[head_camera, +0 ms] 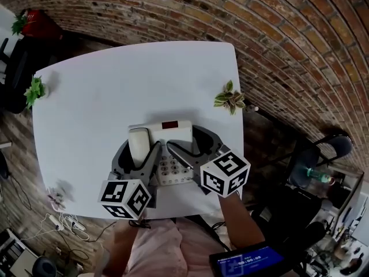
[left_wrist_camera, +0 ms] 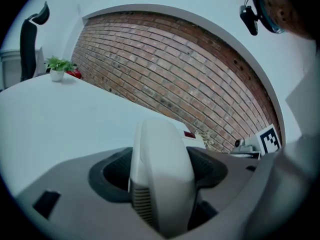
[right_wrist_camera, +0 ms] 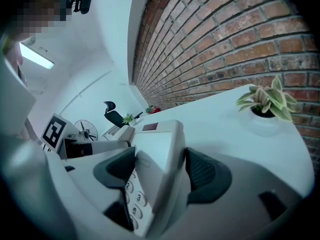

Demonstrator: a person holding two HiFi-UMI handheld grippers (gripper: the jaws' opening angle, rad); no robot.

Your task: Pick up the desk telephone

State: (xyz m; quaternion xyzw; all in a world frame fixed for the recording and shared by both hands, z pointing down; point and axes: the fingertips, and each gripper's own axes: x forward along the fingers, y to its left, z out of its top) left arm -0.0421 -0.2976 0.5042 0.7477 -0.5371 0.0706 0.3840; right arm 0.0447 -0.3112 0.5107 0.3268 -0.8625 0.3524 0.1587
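Though looking steeply down, cannot see the near end of the desk telephone: covered by the left marker cube, the right marker cube and both tool bodies. Lies near the desk's front edge, about midway along it, with the handset on its left side, long axis running front to back. Cannot confirm contact under the base; masked by the tool bodies. Can make out only part of the keypad between them. Cannot see the hands themselves beneath the cubes; only one forearm behind the right cube. Lose the near end of the handset at the bottom of the left gripper view.

Find left tool clenched on the handset, one dark pad against each long side. Find right tool clenched on the right part of the telephone's base, one pad on the keypad side, the other against the outer right edge. Note both tools side by side, pointing away from the person and tipped down toward the desk, cubes nearest the front edge. Read some roll on the right tool from its canted view.
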